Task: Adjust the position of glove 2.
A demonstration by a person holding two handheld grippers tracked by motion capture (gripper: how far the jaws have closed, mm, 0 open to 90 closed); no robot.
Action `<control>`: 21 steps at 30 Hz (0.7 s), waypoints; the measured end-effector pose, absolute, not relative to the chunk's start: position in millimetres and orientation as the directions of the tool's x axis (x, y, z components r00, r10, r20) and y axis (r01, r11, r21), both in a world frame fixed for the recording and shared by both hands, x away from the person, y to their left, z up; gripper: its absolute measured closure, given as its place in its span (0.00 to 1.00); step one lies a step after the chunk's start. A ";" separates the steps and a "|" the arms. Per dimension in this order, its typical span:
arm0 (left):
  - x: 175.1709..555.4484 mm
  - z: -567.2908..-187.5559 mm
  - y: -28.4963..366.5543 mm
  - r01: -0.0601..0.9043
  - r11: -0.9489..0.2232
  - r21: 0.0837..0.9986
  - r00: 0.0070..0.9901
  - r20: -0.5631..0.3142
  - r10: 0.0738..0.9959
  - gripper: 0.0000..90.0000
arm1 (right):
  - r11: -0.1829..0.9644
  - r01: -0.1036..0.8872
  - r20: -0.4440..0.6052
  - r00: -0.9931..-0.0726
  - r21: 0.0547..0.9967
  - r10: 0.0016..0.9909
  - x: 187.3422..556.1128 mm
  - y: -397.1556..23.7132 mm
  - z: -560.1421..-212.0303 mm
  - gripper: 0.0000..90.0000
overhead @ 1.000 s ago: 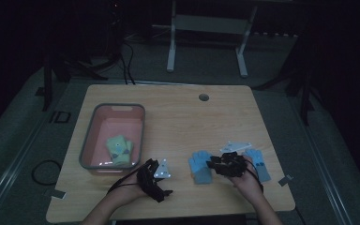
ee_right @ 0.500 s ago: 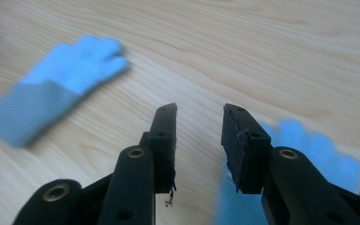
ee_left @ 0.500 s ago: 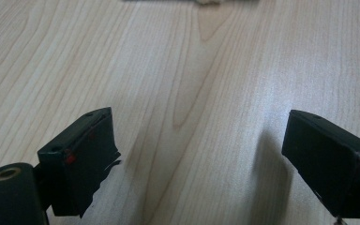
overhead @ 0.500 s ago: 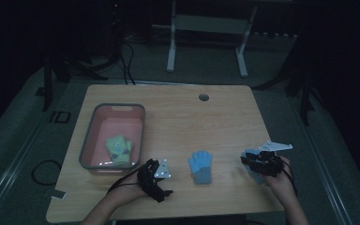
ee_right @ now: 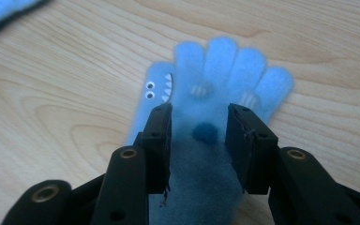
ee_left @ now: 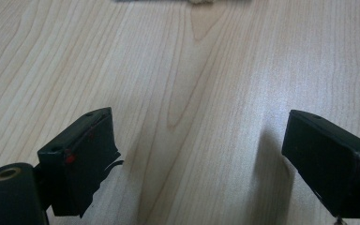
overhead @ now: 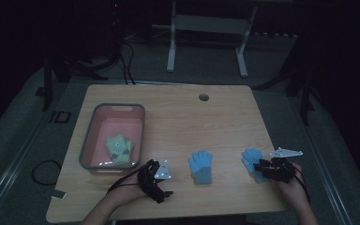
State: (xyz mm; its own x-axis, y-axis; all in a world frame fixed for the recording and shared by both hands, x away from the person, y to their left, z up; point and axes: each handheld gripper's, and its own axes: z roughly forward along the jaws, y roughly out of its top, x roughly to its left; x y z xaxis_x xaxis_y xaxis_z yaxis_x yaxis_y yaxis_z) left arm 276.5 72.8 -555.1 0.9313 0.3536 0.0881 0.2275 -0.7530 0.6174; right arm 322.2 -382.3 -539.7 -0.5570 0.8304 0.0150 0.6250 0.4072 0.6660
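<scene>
Black two-jaw grippers, grey three-cornered plates, brass-ringed screw holes, trailing black cables.

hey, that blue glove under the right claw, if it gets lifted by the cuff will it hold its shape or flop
Probably flop: the blue glove looks like soft fleece, lying flat on the table. Likely light and unlikely to slip, since its fuzzy surface should catch the right claw pads. It shouldn't roll.

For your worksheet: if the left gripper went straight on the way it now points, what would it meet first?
Probably the pink tub: the open left gripper has bare table ahead, with the tub's rim at the far edge.
</scene>
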 end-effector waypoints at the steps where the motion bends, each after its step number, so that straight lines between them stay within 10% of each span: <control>1: 276.4 -555.1 73.0 0.228 -0.753 0.617 0.932 0.086 0.353 0.11 | 0.407 0.623 0.014 -0.557 0.668 0.830 322.0 -382.0 -540.5 0.69; 9: 276.2 -555.0 74.2 0.231 -0.745 0.626 0.930 0.083 0.358 0.12 | 0.423 0.620 -0.049 -0.527 0.661 0.849 318.4 -372.5 -542.4 0.94; 21: 275.7 -555.9 73.7 0.230 -0.756 0.612 0.933 0.082 0.350 0.12 | 0.276 0.615 0.028 -0.437 0.739 0.899 300.4 -331.2 -501.7 0.96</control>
State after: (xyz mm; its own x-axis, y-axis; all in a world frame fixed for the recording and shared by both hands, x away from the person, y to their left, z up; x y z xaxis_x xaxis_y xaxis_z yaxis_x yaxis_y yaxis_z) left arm 275.7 73.7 -555.9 0.9333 0.3497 0.0815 0.2300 -0.7564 0.6124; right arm 300.4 -331.2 -501.7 -0.4374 0.8989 0.0277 0.6149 0.2764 0.7386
